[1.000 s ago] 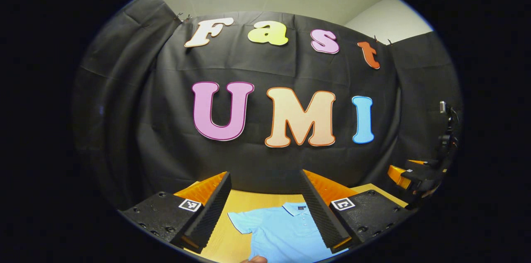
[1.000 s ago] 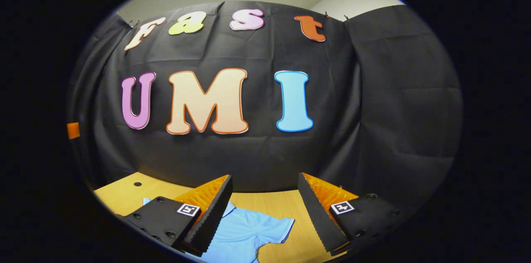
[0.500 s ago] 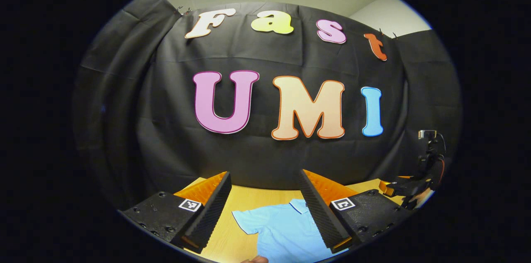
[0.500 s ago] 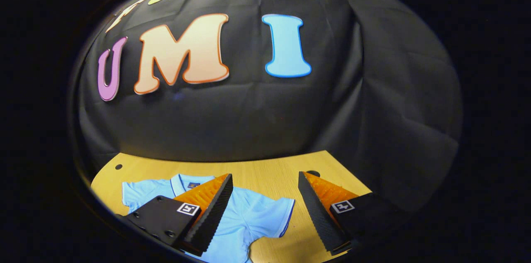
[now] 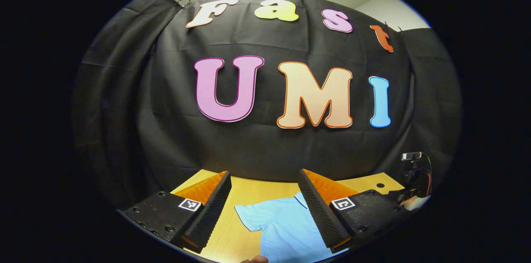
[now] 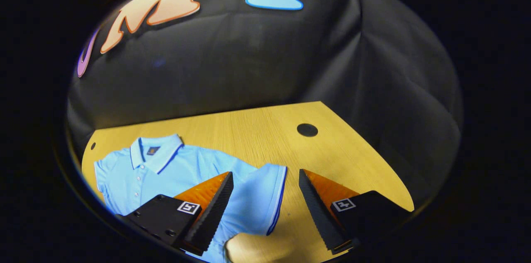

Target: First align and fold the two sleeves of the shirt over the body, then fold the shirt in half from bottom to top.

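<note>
Sleeve step not begun — shirt (image 6: 174, 171) flat, both grippers (image 6: 265, 209) (image 5: 265, 209) agape and empty; take your right one to the sleeve (image 6: 265, 196) at 6 o'clock

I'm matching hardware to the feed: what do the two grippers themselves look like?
Each gripper, left and right, has two wedge-shaped fingers with saw-toothed inner faces, mounted on bolted blocks, each bearing a small square black-and-white marker. In the left gripper view, the right gripper's body farther off carries a small camera-like box on top and a cable.
</note>
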`<state>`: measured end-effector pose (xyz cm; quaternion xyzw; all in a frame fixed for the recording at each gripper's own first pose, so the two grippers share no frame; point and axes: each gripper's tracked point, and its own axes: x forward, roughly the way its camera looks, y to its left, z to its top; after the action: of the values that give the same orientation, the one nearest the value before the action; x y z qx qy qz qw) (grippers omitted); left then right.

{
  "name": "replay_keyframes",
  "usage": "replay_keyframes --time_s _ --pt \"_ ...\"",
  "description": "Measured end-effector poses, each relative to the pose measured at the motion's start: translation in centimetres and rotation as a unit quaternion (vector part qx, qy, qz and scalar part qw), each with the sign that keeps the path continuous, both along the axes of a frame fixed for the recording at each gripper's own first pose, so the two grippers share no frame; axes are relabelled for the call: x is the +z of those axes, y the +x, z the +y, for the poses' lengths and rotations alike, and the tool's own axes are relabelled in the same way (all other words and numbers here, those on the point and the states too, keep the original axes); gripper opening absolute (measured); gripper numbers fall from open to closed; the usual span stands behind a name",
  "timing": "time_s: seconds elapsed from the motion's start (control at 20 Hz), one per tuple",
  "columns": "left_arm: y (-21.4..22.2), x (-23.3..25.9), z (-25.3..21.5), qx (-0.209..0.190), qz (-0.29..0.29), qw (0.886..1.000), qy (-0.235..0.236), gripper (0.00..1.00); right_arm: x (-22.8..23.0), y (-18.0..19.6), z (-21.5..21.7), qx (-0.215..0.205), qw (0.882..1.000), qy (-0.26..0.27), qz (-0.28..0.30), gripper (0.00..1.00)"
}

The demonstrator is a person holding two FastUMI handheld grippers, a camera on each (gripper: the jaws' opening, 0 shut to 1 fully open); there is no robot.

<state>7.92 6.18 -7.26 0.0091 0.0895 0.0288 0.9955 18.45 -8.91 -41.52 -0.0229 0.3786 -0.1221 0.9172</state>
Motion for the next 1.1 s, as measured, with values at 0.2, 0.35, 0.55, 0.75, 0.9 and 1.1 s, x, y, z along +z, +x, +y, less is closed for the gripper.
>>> replay_keyframes --time_s 0.2,0.35,0.55,0.75,0.9,1.1 --pt "0.1 -0.8 0.2 0.002 0.013 1.000 -0.003 0.98 -3.1 -0.6 -0.5 -0.012 0.999 0.004 0.037 0.98" --pt "0.2 -1.0 0.3 0.002 0.013 1.000 -0.001 0.98 -4.6 -1.2 -0.7 -0.019 0.998 0.010 0.061 0.99" --pt "0.3 -1.0 0.3 0.002 0.014 1.000 0.001 0.98 -5.1 -1.1 0.0 -0.026 0.997 0.039 0.066 0.81" --pt "0.3 -1.3 0.3 0.001 0.020 1.000 -0.005 0.98 -5.0 -0.9 0.2 -0.025 0.996 0.052 0.066 0.44" --pt "0.2 -1.9 0.3 0.001 0.030 0.999 -0.013 0.98 -5.0 -0.7 1.1 -0.029 0.995 0.072 0.064 0.10" --pt "0.3 -1.6 0.3 0.000 0.026 1.000 -0.009 0.99 -2.0 1.6 4.2 -0.029 0.991 0.130 0.016 0.03"
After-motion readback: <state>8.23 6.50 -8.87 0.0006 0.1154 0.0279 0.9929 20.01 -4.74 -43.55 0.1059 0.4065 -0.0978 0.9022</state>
